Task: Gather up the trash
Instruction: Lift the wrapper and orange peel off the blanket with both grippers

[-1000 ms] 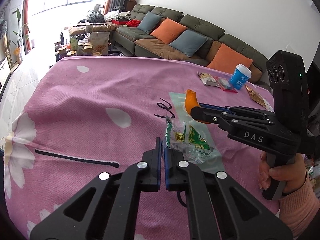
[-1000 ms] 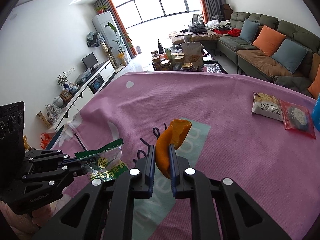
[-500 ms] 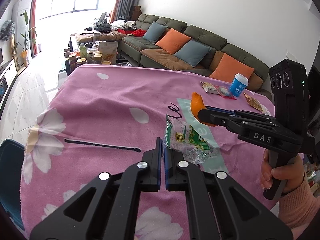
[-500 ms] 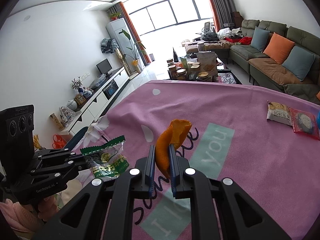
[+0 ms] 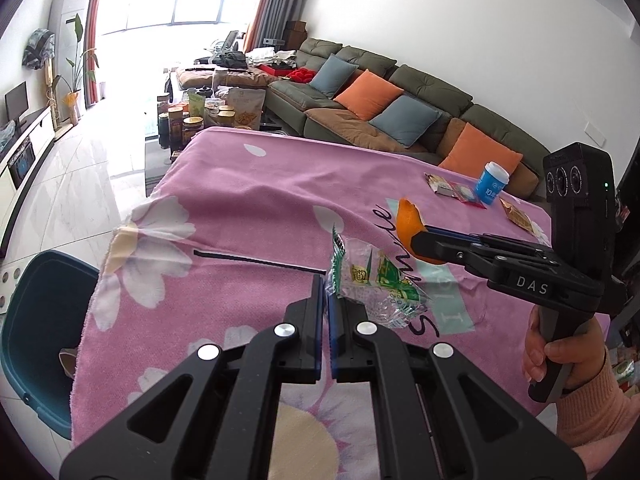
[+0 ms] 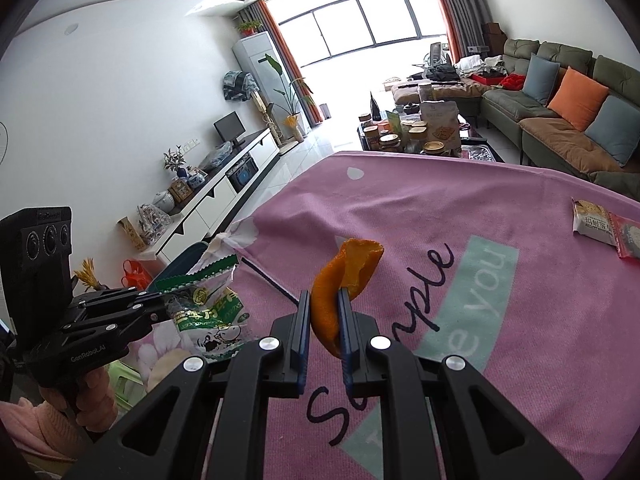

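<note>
Left wrist view: the left hand-held gripper (image 5: pixel 325 300) pinches the wrapper (image 5: pixel 370 280) by one edge, above the desk (image 5: pixel 240 208) near its left edge; carry it steadily over the bin (image 5: pixel 40 320).

Right wrist view: the right hand-held gripper (image 6: pixel 325 320) pinches the peel (image 6: pixel 340 280); keep the squeeze until it is over the bin.

Right tongs (image 6: pixel 324 312) pinching an orange peel (image 6: pixel 344 280) above the pink-clothed desk (image 6: pixel 440 208); left tongs (image 6: pixel 160 306) clamping a green snack wrapper (image 6: pixel 208 312); two packets (image 6: pixel 604 228) lying far right.
</note>
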A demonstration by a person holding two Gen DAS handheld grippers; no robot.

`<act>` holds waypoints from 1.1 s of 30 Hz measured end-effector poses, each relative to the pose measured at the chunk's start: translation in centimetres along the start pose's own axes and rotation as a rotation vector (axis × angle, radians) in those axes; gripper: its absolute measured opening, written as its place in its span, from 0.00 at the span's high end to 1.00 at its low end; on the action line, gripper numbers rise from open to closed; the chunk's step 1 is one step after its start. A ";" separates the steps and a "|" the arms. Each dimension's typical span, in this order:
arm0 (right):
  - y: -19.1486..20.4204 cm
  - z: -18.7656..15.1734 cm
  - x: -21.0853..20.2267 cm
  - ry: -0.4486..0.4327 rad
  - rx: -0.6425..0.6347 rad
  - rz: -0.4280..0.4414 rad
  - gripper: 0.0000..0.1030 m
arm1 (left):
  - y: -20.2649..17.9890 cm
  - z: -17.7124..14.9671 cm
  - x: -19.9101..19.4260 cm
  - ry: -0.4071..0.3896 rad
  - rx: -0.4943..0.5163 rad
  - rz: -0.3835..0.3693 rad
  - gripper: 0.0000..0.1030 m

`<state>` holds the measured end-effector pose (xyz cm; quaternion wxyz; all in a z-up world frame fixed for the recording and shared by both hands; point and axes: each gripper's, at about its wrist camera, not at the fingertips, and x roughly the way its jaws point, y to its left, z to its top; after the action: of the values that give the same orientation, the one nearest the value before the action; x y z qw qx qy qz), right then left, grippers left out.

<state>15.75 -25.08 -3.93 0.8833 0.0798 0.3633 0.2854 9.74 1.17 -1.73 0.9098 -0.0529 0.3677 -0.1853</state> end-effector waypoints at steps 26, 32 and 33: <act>5.8 -0.2 2.6 0.042 -0.074 0.102 0.89 | 4.5 -1.9 -3.7 -0.037 -0.072 0.110 0.97; 6.8 -0.1 3.3 0.050 -0.092 0.118 0.89 | 5.5 -2.1 -4.3 -0.045 -0.095 0.126 0.97; 7.0 -0.1 3.4 0.052 -0.094 0.121 0.89 | 5.7 -2.2 -4.4 -0.047 -0.098 0.129 0.97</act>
<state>14.46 -17.44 -3.60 0.8576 0.0527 0.3669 0.3567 6.99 8.20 -1.77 0.9245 -0.0780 0.3576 -0.1068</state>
